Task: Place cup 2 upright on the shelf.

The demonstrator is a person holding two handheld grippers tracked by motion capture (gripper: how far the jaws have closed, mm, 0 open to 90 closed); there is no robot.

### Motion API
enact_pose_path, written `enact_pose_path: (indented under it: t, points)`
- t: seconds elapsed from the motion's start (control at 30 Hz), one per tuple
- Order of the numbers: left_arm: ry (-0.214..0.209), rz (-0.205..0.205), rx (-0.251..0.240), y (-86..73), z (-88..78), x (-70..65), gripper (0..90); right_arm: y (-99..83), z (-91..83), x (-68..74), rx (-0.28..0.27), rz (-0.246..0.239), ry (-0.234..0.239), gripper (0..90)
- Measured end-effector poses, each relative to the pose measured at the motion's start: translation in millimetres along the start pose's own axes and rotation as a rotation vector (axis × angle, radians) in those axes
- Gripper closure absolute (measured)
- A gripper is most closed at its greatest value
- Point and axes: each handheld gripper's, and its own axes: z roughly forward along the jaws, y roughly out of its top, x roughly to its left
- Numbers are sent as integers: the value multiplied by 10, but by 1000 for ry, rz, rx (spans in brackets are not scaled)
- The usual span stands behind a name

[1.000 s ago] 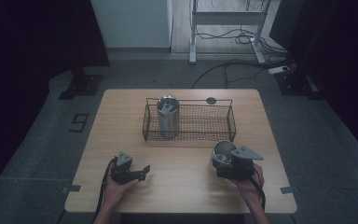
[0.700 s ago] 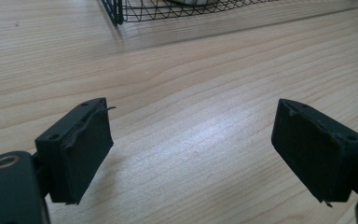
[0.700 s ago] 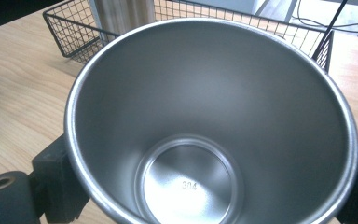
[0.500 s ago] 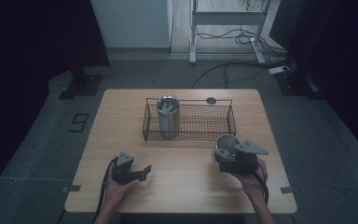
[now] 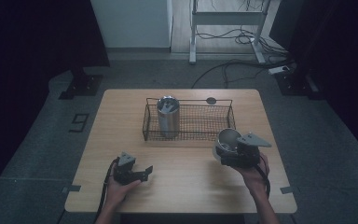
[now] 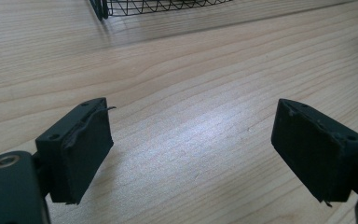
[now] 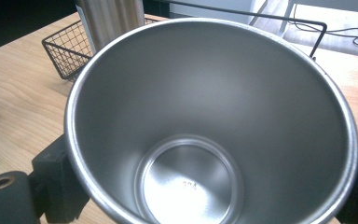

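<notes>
A steel cup [image 5: 227, 139] is held a little above the wooden table [image 5: 186, 196], just in front of the right end of a black wire basket [image 5: 214, 122], with my right gripper [image 5: 223, 152] shut on it. In the right gripper view its open mouth [image 7: 205, 116] faces the camera, tilted, and the fingers [image 7: 58, 179] press its sides. A second steel cup [image 5: 168, 116] stands upright in the basket's left end. My left gripper [image 5: 145, 171] rests low at the table's front left, open with bare wood between its pads [image 6: 191, 158].
A small dark round disc [image 5: 210, 100] lies on the table behind the basket. The basket's right half holds nothing. The basket's corner [image 6: 158, 5] shows at the top of the left gripper view. Cables and a metal stand are on the floor beyond the table.
My right gripper has lifted the steel cup slightly and carried it a little toward the basket. The left gripper has stayed put.
</notes>
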Motion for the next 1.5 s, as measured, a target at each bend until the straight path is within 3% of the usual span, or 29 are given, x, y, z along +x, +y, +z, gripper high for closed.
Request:
enact_pose_path:
  t: [0.47,1.5]
  points:
    - [-6,-25,-15,13,-49,42,125,203,21,-75,-1,11,-2,78]
    - [-22,-36,-29,13,-97,55,129,524,180,-148,6,39,-18,78]
